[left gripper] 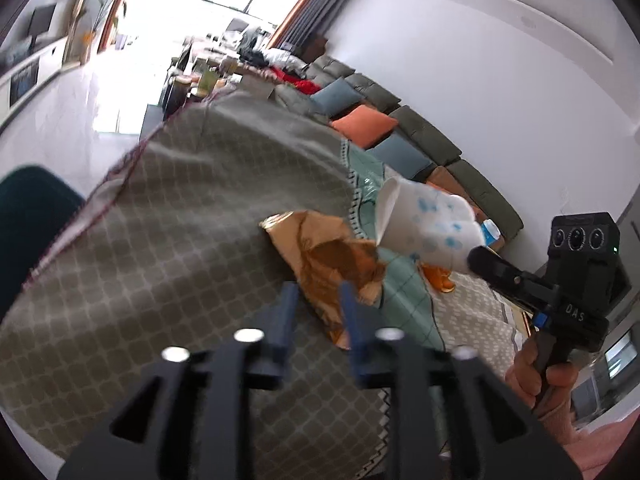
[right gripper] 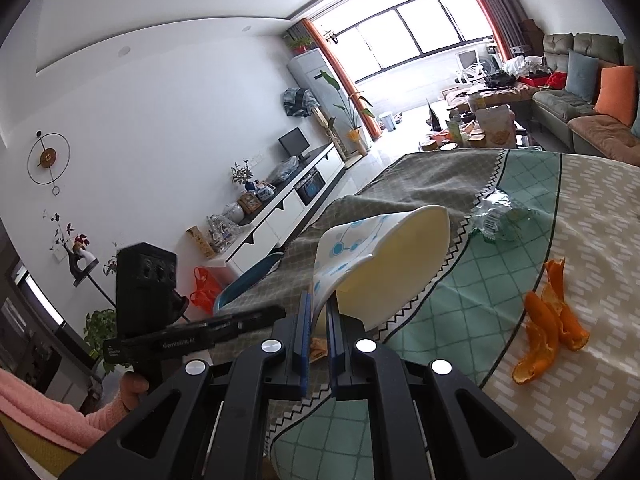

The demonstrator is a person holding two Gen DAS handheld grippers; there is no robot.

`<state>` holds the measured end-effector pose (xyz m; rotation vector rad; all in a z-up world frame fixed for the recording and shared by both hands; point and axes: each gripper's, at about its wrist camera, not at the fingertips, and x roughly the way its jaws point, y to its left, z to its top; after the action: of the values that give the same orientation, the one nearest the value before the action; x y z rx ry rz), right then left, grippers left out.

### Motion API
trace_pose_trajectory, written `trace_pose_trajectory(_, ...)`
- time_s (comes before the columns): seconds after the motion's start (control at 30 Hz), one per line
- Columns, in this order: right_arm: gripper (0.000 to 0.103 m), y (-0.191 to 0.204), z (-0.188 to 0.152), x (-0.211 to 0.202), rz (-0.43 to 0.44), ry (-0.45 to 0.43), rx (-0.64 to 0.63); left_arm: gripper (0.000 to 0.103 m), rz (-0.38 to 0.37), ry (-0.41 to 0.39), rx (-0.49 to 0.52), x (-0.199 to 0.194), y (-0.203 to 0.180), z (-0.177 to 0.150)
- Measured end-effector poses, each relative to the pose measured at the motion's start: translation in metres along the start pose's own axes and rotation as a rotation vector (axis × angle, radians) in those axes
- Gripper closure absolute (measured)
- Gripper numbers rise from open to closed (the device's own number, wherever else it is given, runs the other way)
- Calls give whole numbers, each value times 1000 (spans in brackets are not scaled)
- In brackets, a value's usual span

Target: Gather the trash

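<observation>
Right gripper (right gripper: 319, 312) pinching crushed blue-dotted white paper cup (right gripper: 384, 264) above counter (right gripper: 540, 420); left gripper (left gripper: 316, 300) spread over brown crinkled snack wrapper (left gripper: 320, 256); orange peel (right gripper: 548, 332), crumpled clear plastic (right gripper: 500, 216) uncollected.

Your left gripper (left gripper: 316, 296) has its blue fingers (left gripper: 286, 312) spread apart over the checked tablecloth (left gripper: 180, 220), nothing between them. Just ahead of the tips lies a crumpled brown snack wrapper (left gripper: 328, 256), its near end beside the right finger. Beyond it, up and to the right, your right gripper (left gripper: 480, 260) pinches a crushed paper cup (left gripper: 424, 220) above the table.
</observation>
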<state>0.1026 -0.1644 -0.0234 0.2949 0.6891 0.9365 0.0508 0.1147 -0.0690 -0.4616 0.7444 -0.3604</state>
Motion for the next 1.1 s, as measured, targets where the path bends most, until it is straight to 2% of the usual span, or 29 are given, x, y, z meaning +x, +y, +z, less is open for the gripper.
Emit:
trace_pose_trajectory(0.13, 96, -4, -1, 5, -20, 21, 11, 56, -22, 44, -18, 17, 5, -1)
trace_pose_trajectory(0.3, 96, -10, -6, 14, -22, 57, 32, 52, -49, 57, -4, 29, -3, 5)
trace_pose_trajectory(0.37, 95, -8, -5, 17, -20, 67, 30, 57, -47, 58, 0, 34, -6, 5)
trace_pose_trajectory(0.43, 95, -6, -5, 19, -17, 73, 25, 91, -49, 64, 1, 38, -8, 6)
trace_pose_trajectory(0.47, 96, -4, -6, 20, -16, 75, 22, 97, -47, 65, -2, 40, -8, 5)
trace_pose_trajectory(0.57, 96, 4, -6, 22, -9, 76, 10, 97, -25, 44, 5, 35, -5, 6)
trace_pose_trajectory(0.73, 96, 9, -2, 24, -4, 70, -3, 97, -29, -4, 16, 18, -7, 7)
trace_pose_trajectory(1.1, 96, 35, 9, 39, 52, 80, -69, 97, 34, -114, 13, -38, 8, 9)
